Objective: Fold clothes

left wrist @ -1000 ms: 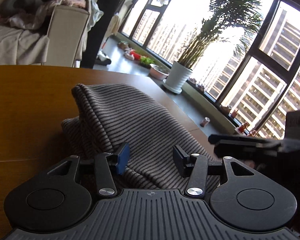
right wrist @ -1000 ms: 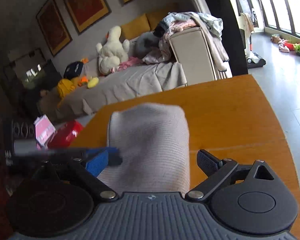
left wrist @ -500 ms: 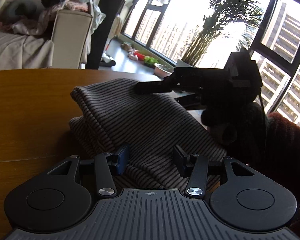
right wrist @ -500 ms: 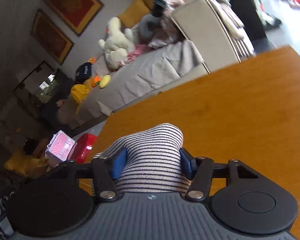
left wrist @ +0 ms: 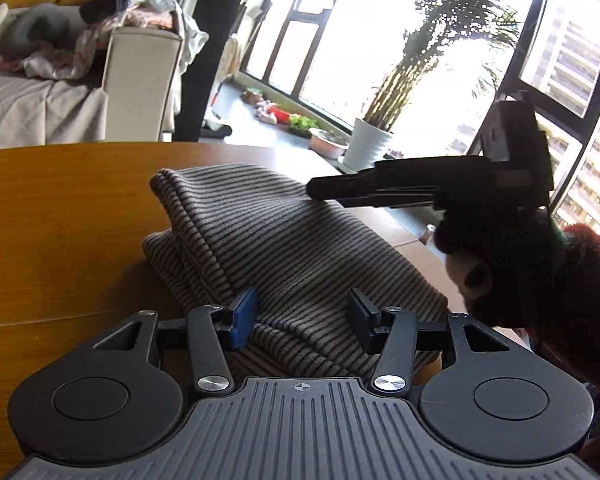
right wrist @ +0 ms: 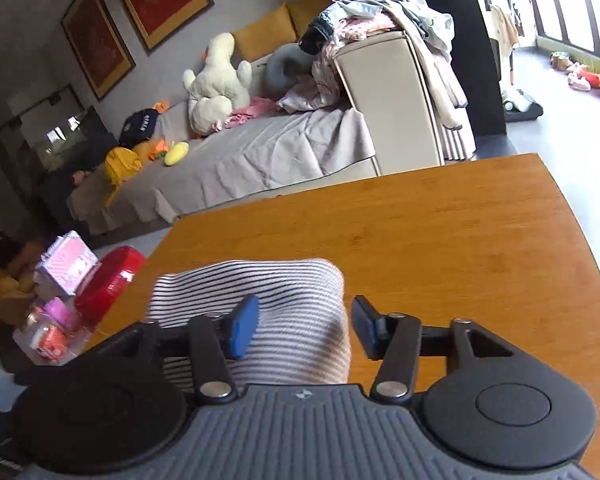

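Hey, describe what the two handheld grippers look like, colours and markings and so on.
Both the left gripper and right gripper are black, with round discs, silver pivot screws, blue-padded fingers and a ribbed grey base. The hand wears a dark red fuzzy sleeve.

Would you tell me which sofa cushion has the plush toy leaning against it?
The left yellow cushion; the white plush toy sits before it, unlike its neighbour.

My left wrist camera sits low and close over the table (left wrist: 52,216), facing the windows (left wrist: 380,40) along my left gripper (left wrist: 302,318). My right one, equally close, looks along my right gripper (right wrist: 302,330) toward the sofa (right wrist: 260,160). Both share the striped cloth (left wrist: 284,248), table and sofa end.
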Demonstrator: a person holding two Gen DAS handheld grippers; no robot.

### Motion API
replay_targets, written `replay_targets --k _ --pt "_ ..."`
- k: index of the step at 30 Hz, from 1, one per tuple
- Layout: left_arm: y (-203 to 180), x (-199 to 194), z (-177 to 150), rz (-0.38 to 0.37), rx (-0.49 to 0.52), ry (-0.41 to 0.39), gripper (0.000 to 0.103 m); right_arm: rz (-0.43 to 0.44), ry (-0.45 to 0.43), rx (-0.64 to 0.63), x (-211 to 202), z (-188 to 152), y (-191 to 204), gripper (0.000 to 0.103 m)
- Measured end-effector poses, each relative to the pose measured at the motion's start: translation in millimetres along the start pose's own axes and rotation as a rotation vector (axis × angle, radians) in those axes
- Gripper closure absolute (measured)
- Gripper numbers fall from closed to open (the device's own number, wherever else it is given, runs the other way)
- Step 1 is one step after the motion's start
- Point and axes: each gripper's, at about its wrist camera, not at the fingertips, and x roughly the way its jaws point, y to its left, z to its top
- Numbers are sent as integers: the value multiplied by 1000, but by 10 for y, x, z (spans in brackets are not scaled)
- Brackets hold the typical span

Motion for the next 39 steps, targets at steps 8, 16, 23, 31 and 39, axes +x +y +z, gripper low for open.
replay_targets --k 8,16,23,31,39 --pt "1 30 5 -11 -11 -11 43 43 68 164 -293 -720 -94 24" --pt "13 -39 -11 16 -27 -3 42 75 -4 110 -594 -767 210 58" --pt "34 -120 126 17 -46 -8 42 -122 25 -20 -479 -926 290 49" --pt "58 40 611 0 -70 -113 32 -210 3 -124 -498 -941 415 27" --pt "255 441 459 51 -94 -29 36 -148 -148 -247 -662 -653 816 0"
